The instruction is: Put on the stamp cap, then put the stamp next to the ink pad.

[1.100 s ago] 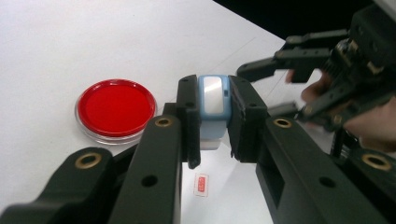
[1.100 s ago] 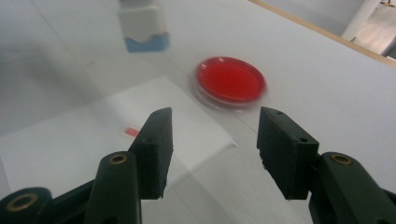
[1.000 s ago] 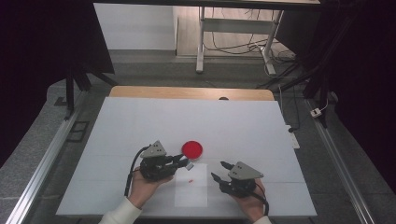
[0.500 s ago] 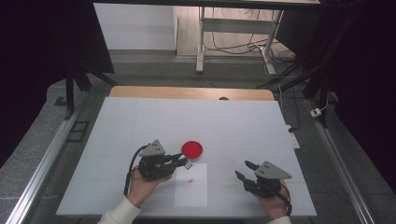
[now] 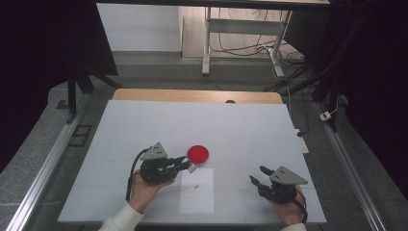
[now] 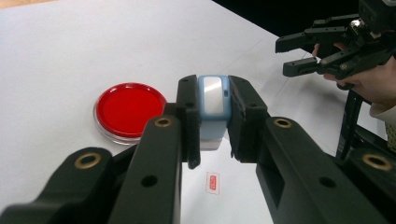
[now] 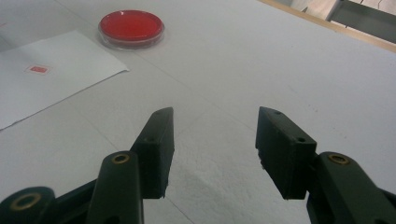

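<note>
left gripper clamped on blue stamp, right gripper empty

left gripper (image 5: 185, 162) sat near the table's (image 5: 144, 125) front edge, jaws closed on a small blue-and-white stamp (image 6: 213, 105), pads pressing both its sides. stamp was held above the top edge of a white paper sheet (image 5: 197, 192), just beside a round red ink pad (image 5: 197, 154) in a clear dish. a small red mark (image 5: 197, 186) showed on the sheet, near its middle. right gripper (image 5: 257, 175) rested well apart to the right of the sheet, off the paper, jaws parted with nothing between them, bare table under them. in the right gripper view the red pad (image 7: 131, 25) lay far ahead to the left.
</note>
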### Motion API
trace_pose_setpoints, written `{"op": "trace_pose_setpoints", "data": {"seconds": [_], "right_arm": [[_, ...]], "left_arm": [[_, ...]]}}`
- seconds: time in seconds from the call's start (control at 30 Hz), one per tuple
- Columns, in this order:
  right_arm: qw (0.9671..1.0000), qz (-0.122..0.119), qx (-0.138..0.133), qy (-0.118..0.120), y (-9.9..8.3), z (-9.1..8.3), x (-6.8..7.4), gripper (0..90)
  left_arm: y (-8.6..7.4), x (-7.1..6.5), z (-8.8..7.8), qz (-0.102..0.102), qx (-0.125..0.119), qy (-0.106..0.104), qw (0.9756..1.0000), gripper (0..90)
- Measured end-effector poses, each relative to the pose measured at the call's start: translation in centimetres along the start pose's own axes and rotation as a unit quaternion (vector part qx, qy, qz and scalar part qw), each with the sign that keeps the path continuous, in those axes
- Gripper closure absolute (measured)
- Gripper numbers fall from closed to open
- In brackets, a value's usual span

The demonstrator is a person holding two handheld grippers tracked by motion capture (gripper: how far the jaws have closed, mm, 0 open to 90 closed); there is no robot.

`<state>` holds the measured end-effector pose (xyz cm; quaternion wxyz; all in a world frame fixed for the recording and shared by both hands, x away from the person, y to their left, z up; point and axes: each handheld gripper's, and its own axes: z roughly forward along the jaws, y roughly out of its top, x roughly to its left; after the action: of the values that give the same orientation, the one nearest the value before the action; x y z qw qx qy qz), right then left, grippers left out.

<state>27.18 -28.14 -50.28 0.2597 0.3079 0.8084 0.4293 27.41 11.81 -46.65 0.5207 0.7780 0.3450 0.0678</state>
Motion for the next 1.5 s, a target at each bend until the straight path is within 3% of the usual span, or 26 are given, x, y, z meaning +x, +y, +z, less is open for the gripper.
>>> {"op": "trace_pose_setpoints", "data": {"seconds": [0.6,0.93,1.27,1.5], "right_arm": [[1.0,-0.002,0.007,0.0,0.0,0.3,0.0,46.5],[1.0,-0.002,0.005,0.004,-0.1,0.5,-0.2,46.5],[1.0,-0.004,0.004,0.006,0.0,0.5,-0.3,46.4],[0.9999,-0.003,0.01,0.008,-0.1,0.7,-0.2,46.1]], "left_arm": [[-0.1,0.9,-0.3,-0.003,0.003,0.02,0.9998,75.8],[0.2,2.7,-0.4,-0.02,0.011,0.042,0.9989,75.8],[1.1,5.2,0.6,-0.032,0.041,0.084,0.9951,75.7],[2.0,6.0,2.1,-0.014,0.07,0.118,0.9905,75.6]]}}
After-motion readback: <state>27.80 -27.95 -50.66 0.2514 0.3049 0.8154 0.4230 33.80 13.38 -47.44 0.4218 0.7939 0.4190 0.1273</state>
